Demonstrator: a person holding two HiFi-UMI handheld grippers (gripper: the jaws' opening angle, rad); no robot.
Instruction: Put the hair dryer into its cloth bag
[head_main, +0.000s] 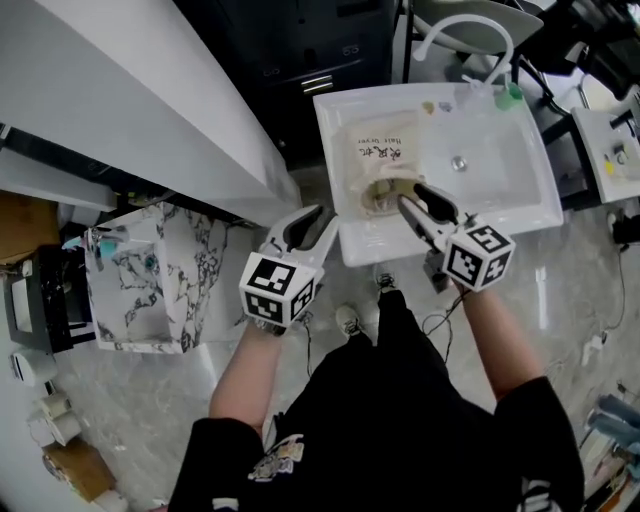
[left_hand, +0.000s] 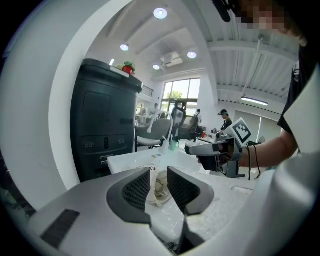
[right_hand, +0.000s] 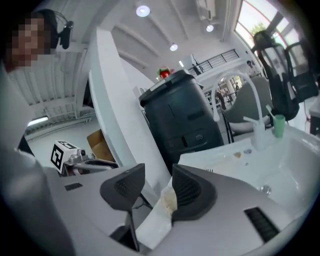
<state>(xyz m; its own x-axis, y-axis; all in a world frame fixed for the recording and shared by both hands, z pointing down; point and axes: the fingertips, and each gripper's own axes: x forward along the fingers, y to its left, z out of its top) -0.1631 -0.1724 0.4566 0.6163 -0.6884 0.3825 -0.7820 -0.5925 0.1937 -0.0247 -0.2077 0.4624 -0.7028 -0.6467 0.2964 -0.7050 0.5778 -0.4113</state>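
Note:
The cream cloth bag (head_main: 385, 150) with printed letters lies in the white sink (head_main: 520, 195), its gathered mouth toward the front rim. No hair dryer shows as such; something tan and dark sits at the bag's mouth. My right gripper (head_main: 408, 195) hovers over that mouth, jaws apart. In the right gripper view (right_hand: 155, 192) a pale strip of cloth (right_hand: 157, 220) rests against one pad, with a gap to the other. My left gripper (head_main: 315, 215) is just off the sink's front left corner, open. Through its jaws (left_hand: 159, 181) I see the bag (left_hand: 160, 192) beyond.
A curved white faucet (head_main: 465, 30) and a green bottle (head_main: 510, 95) stand at the sink's back. A dark cabinet (head_main: 300, 50) and a white counter (head_main: 130, 100) lie to the left, with a marbled box (head_main: 150, 280) on the floor. People sit far off.

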